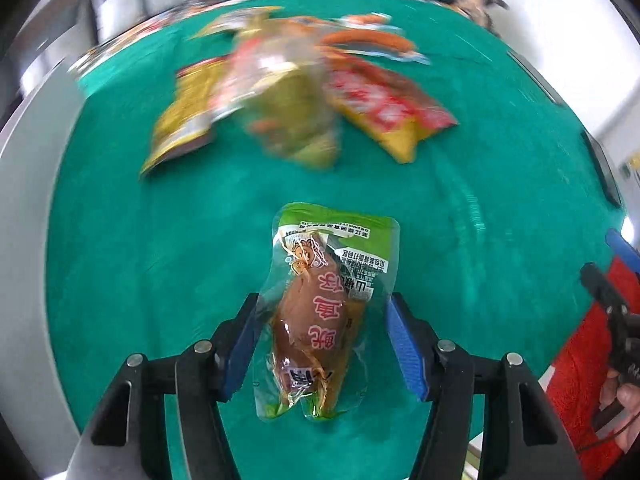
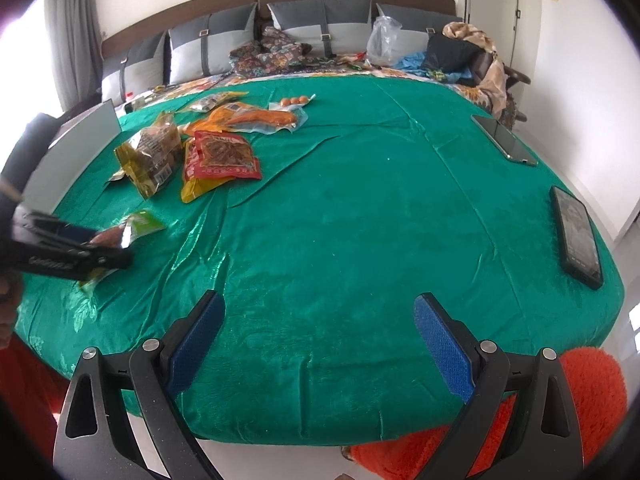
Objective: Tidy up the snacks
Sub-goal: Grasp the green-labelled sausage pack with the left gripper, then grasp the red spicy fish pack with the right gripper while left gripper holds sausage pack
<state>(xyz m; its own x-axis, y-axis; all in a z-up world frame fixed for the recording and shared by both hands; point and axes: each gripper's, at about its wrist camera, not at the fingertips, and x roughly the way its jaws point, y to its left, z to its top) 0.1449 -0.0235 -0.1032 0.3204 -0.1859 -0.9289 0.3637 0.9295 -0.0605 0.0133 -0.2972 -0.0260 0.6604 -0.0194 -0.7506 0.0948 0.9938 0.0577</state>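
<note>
Clear, glossy plastic with a green printed top wraps the snack pouch (image 1: 326, 312), and a brown, drumstick-shaped piece of meat shows through it, with red characters printed across. The pouch is flat and vacuum-sealed, with a wavy edge. It sits between the blue ribbed pads of the left gripper (image 1: 322, 344), whose jaws stand apart at each side of it; the left pad seems to touch the film, the right pad is just beside it, so the gripper is not clenched on it. The green cloth (image 1: 120, 240) under it is shiny and wrinkled. At 12 o'clock from the pouch lies a blurred pile of snack bags (image 1: 288, 92), yellow, red and orange. The right gripper (image 2: 320, 344) is released, its jaws wide over the cloth. Two dark phones (image 2: 578, 236) lie at 2 o'clock from it.
</note>
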